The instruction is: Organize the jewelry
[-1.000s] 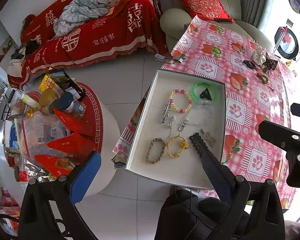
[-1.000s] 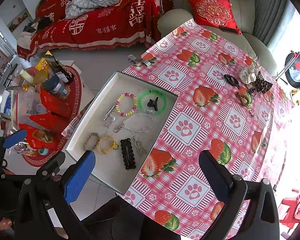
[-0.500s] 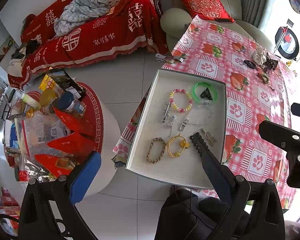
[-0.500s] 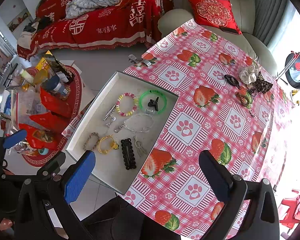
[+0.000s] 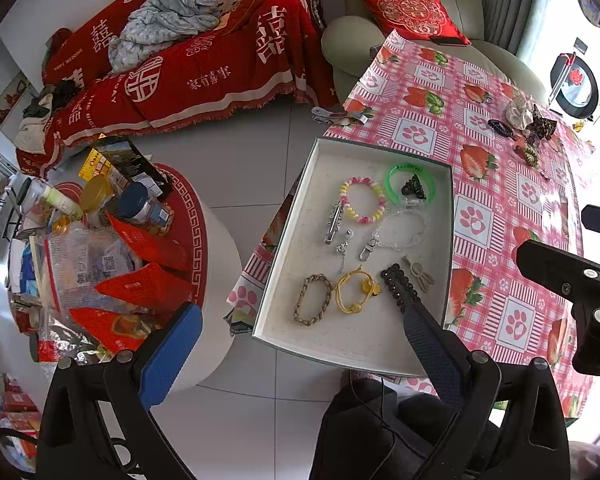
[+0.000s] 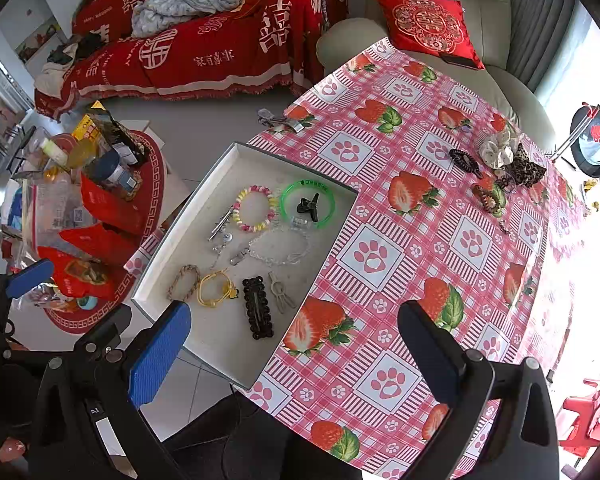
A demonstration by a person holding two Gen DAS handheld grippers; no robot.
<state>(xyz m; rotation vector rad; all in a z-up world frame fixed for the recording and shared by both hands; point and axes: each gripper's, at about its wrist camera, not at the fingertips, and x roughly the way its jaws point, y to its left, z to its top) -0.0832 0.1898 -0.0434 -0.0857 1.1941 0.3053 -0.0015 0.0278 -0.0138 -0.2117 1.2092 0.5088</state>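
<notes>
A white tray (image 5: pixel 300 216) (image 6: pixel 172 276) hangs over the table's near-left edge. It holds a pink-yellow bead bracelet (image 6: pixel 254 208), a green bangle (image 6: pixel 328 200), a black claw clip (image 6: pixel 309 204), a clear chain (image 6: pixel 280 248), a braided bracelet (image 6: pixel 184 282), a yellow cord bracelet (image 6: pixel 214 288) and a black hair clip (image 6: pixel 257 306). More hair pieces lie far right: a white scrunchie (image 6: pixel 498 152), a leopard scrunchie (image 6: pixel 524 168), a dark clip (image 6: pixel 463 159). My left gripper (image 5: pixel 300 344) stands open near the tray's front edge. My right gripper (image 6: pixel 296 348) is open above the tablecloth, holding nothing.
The table wears a pink strawberry-and-paw cloth (image 6: pixel 420 240). A round white side table (image 5: pixel 216 264) crowded with jars, bags and red packets stands left of it. A red-covered sofa (image 5: pixel 180 60) and a pale armchair with a red cushion (image 6: pixel 424 28) lie beyond.
</notes>
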